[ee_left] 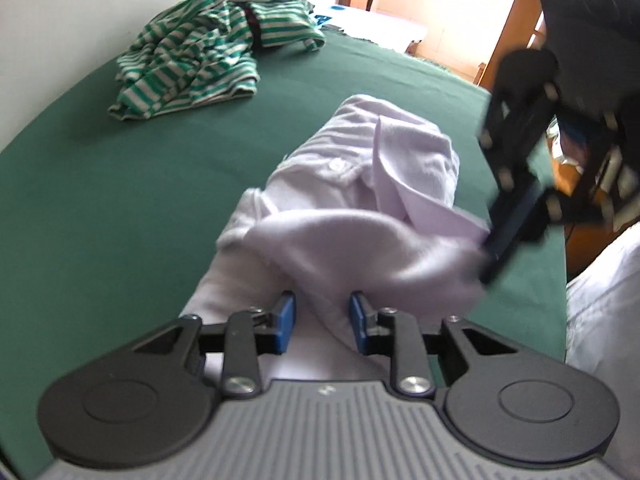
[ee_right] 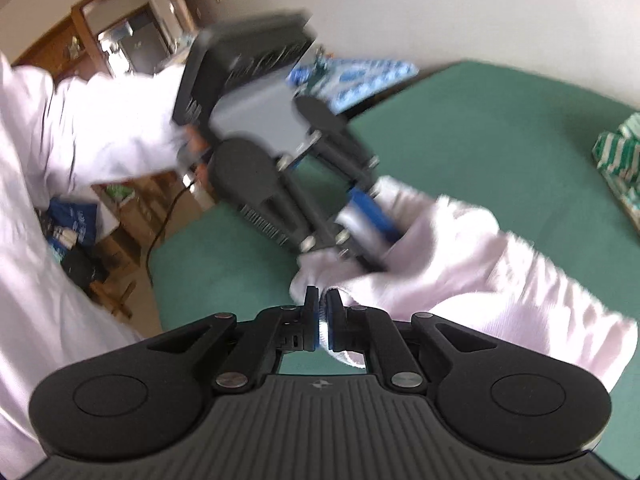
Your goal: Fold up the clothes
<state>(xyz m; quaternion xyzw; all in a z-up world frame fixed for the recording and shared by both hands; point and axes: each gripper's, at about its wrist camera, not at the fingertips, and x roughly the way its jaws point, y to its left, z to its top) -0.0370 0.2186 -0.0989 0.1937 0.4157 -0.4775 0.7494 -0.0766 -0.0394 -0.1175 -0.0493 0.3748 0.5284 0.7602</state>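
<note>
Shirt [ee_left: 352, 216], soft lilac, rumpled on green felt counter [ee_left: 120, 208]; right gripper [ee_right: 323, 314] pinches hem, left gripper [ee_left: 322, 320] spread.

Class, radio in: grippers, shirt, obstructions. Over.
Left gripper open over the lilac shirt. Right gripper shut on its edge. Striped garment lies apart.

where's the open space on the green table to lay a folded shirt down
Bare green table lies between the striped green garment at the far edge and the lilac shirt, running down the shirt's left side. It is crowded around the shirt itself, where the left tool and right tool work.
</note>
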